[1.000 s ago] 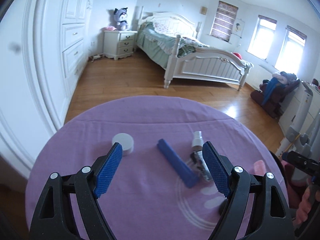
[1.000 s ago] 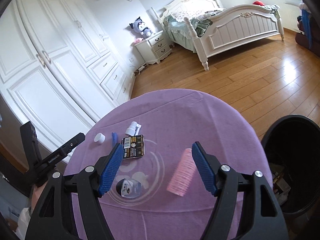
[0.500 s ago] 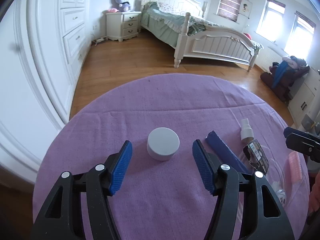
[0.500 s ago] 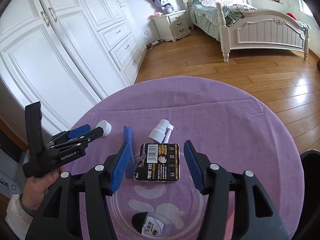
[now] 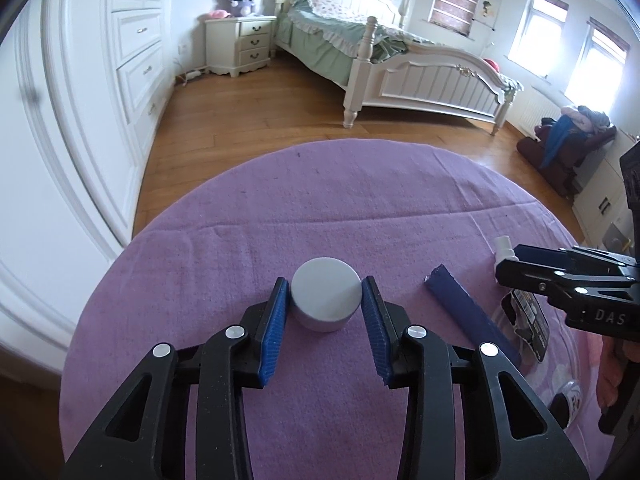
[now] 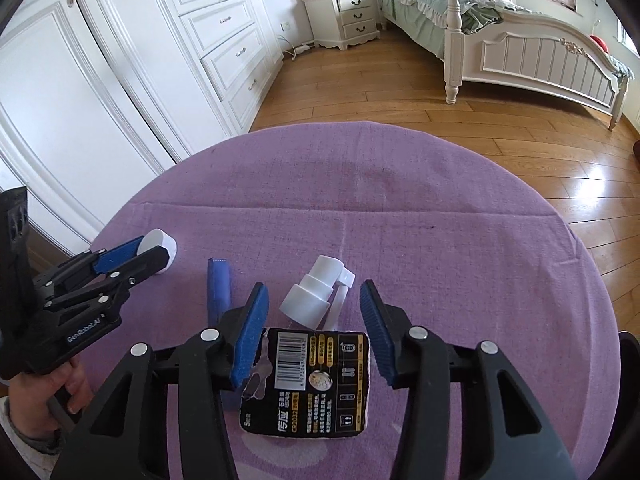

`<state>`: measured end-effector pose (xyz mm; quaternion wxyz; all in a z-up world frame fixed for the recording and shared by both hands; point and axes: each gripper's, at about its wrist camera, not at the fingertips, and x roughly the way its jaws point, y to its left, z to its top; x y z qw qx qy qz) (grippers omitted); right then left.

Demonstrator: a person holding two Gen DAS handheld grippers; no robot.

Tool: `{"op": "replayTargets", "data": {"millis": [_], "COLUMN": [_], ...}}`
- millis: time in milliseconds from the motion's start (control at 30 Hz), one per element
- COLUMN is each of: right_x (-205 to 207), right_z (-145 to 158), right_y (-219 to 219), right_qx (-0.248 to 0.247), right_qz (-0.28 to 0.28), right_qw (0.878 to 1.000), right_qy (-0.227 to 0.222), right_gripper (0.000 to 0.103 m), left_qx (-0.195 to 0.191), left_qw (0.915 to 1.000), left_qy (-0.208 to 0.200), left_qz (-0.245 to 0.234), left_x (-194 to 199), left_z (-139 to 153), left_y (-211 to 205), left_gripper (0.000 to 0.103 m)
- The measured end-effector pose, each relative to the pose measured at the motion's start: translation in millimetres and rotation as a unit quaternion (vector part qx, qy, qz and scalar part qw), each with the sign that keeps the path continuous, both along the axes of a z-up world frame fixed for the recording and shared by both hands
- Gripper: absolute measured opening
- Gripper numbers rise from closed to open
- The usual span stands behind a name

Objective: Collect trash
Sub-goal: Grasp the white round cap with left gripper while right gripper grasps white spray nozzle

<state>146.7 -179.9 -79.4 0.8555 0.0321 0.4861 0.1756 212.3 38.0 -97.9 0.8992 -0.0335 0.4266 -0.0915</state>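
Both grippers are closing at once over a round table draped in purple cloth [image 5: 360,200]. Left gripper [image 5: 325,306] is narrowing its jaws around the white cap [image 5: 325,298], a squat round lid sitting toward the table's left edge; the blue pads are right at its sides, though whether they are pressing yet is hard to tell. Right gripper [image 6: 314,330] is also narrowing, its jaws standing either side of the top of the black battery card [image 6: 310,380], a flat barcode-printed pack lying near the table's near edge, with the pads not yet touching it. Just beyond it a white spray nozzle [image 6: 312,296] is lying on its side, and a blue strip [image 6: 219,288] is lying between nozzle and cap. Judging by this, the pick-up step is under way; next each grip is needing to firm up before lifting, and the thin card may be slipping unless the pads are catching its edges
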Motion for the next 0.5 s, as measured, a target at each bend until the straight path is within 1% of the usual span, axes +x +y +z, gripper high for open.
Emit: {"op": "replayTargets", "data": {"millis": [100,200,300,333,500], "right_x": [0,-2,-1,-3,-11], "right_z": [1,2,5,9,33], "right_y": [7,13,15,13,1], "right_qx": [-0.021,-0.044,-0.054,-0.048,0.028], "right_qz": [0.006,0.016,0.021,0.02,0.014], "right_qw": [1.0,0.999,0.998,0.998,0.998], "right_qy": [-0.009,-0.018,-0.029,-0.036,-0.059], "right_gripper": [0.04,0.038,0.03,0.025,0.025], "left_qx": [-0.001,-0.004,-0.006,-0.008,-0.028], "left_qw": [1.0,1.0,0.9999,0.9999,0.9992], "left_qy": [0.0,-0.002,-0.008,-0.01,-0.029], "left_qz": [0.0,0.002,0.003,0.002,0.0], "left_x": [0,-2,-7,-10,-29], "left_z": [0,1,2,3,14], "left_y": [0,1,1,1,5], "left_gripper": [0.038,0.037,0.037,0.037,0.037]}}
